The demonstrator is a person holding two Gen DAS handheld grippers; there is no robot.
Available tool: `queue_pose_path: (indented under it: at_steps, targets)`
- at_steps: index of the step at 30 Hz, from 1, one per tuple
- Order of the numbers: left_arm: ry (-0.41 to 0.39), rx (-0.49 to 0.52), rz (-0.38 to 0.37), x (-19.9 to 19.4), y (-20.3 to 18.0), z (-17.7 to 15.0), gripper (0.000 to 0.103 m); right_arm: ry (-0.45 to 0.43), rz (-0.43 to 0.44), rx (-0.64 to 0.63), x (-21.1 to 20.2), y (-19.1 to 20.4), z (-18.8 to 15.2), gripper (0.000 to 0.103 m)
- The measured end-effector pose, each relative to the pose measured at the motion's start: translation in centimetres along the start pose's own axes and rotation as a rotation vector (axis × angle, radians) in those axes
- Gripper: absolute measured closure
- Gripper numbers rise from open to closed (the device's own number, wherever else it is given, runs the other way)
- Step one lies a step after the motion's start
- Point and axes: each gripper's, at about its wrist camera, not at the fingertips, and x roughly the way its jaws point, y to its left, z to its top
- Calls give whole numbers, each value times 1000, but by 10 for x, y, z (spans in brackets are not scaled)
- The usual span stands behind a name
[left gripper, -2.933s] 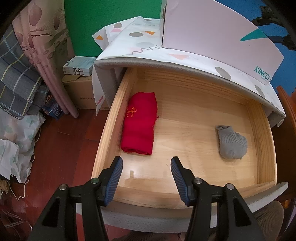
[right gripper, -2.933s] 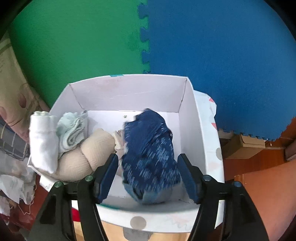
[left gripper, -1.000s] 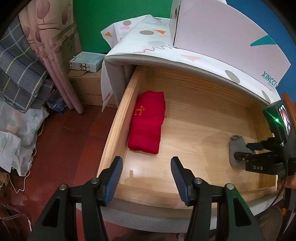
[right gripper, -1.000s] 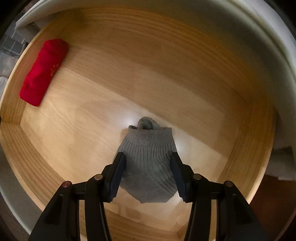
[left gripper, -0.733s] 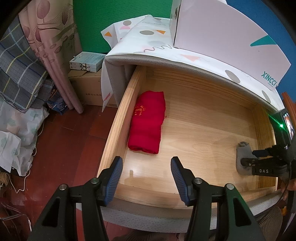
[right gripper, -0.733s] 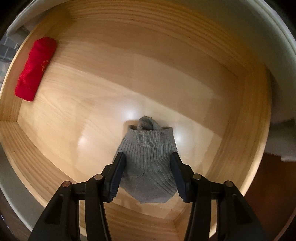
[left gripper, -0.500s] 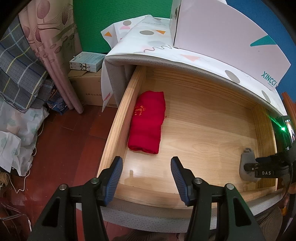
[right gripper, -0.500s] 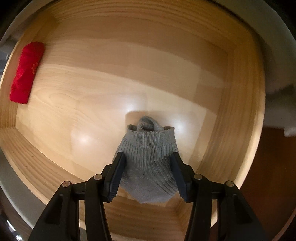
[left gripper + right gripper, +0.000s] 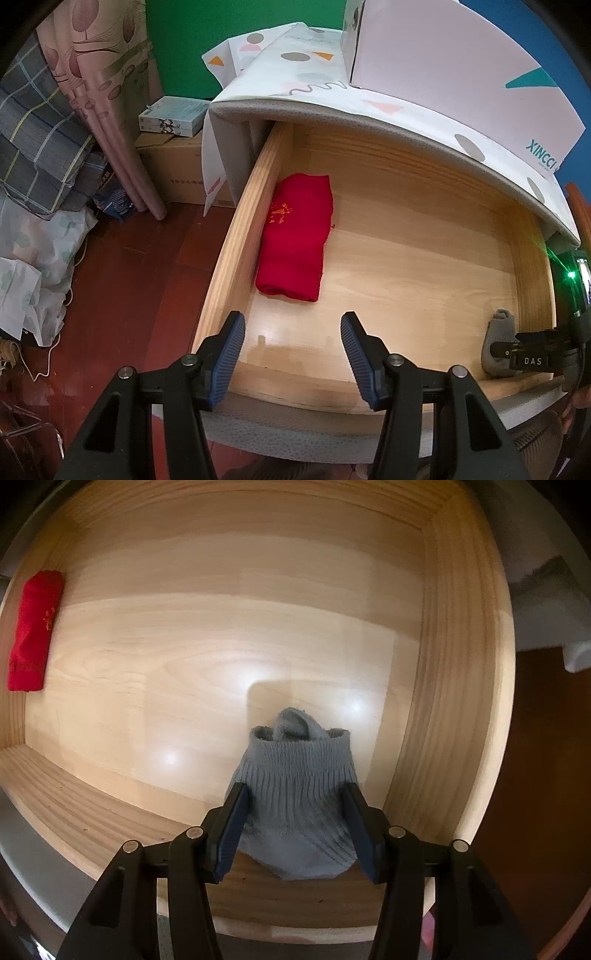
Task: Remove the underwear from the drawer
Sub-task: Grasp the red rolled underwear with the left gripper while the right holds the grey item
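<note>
In right wrist view, right gripper [image 9: 293,825] clamping grey underwear [image 9: 295,805], left gripper [image 9: 291,356] unseen there

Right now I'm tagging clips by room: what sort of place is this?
Probably a lived-in bedroom or storage corner: an open wooden drawer holding folded red clothing, a curtain, and piled bedding on the floor.

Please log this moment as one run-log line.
right gripper: shut on grey knit garment, drawer's front right corner | left gripper: open, empty | red folded garment: in drawer
</note>
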Motion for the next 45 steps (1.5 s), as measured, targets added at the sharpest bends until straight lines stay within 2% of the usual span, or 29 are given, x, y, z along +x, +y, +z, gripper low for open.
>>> queue_pose_path:
  at_steps: [4, 11, 15, 17, 26, 29, 37, 45]
  targets:
    - [26, -5, 4, 4, 1, 0, 48, -20, -14, 4, -9, -1, -14, 49]
    - [71, -46, -14, 11, 9, 0, 48, -39, -14, -6, -9, 11, -30, 49]
    - [80, -54, -19, 13, 11, 1, 48, -38, -15, -12, -7, 19, -32, 48]
    - [82, -54, -23, 13, 11, 1, 48, -33, -17, -18, 1, 22, -22, 47]
    - [100, -53, -31, 14, 9, 6, 48, -42, -15, -15, 4, 31, -26, 47]
    - [112, -41, -48, 15, 11, 11, 48, -42, -14, -16, 0, 22, -24, 47]
    - [84, 3, -29, 17, 11, 41, 48, -49, -7, -14, -4, 16, -23, 47]
    - [146, 32, -39, 48, 3, 66, 48, -54, -4, -16, -2, 16, -22, 47]
